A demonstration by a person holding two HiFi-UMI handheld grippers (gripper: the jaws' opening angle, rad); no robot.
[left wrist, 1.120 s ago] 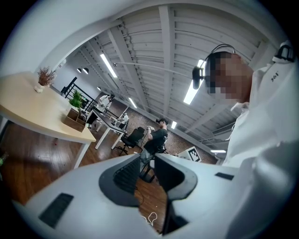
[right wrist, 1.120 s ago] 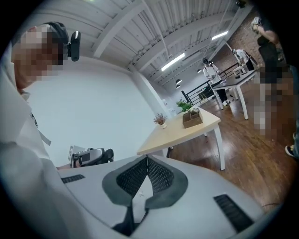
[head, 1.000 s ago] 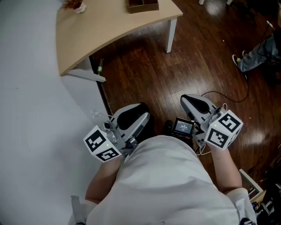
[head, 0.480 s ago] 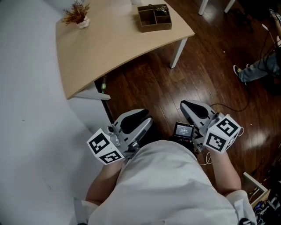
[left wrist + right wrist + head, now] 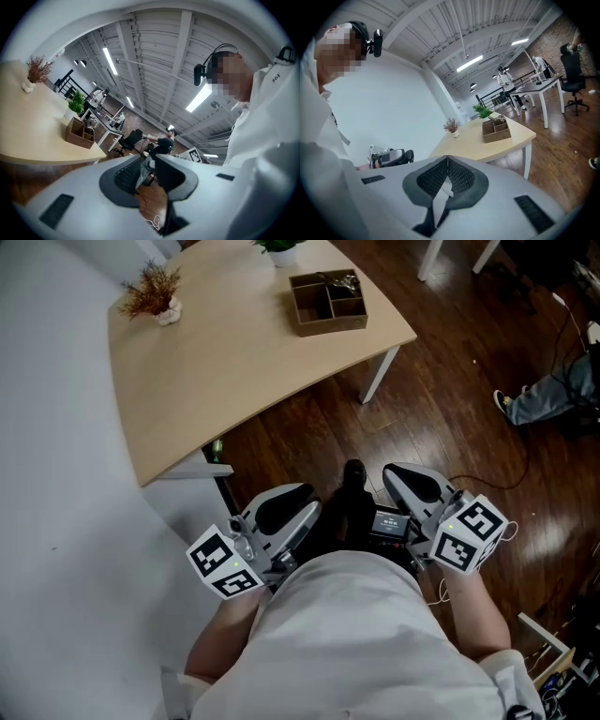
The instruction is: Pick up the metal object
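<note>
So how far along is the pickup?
Nothing done yet. Left tongs and right tongs are empty, held by the person's body, short of the pale wooden table. Remaining: reach the brown divided wooden box, where something metallic seems to lie, and grasp it.

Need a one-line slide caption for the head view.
Person holds left gripper and right gripper at the torso, short of a table bearing a compartment box and dried plant.

The tabletop (image 5: 234, 362) is mostly bare from its near edge inward. A wooden box (image 5: 327, 302) blocks the right corner, a dried-plant vase (image 5: 155, 296) the far left edge.
</note>
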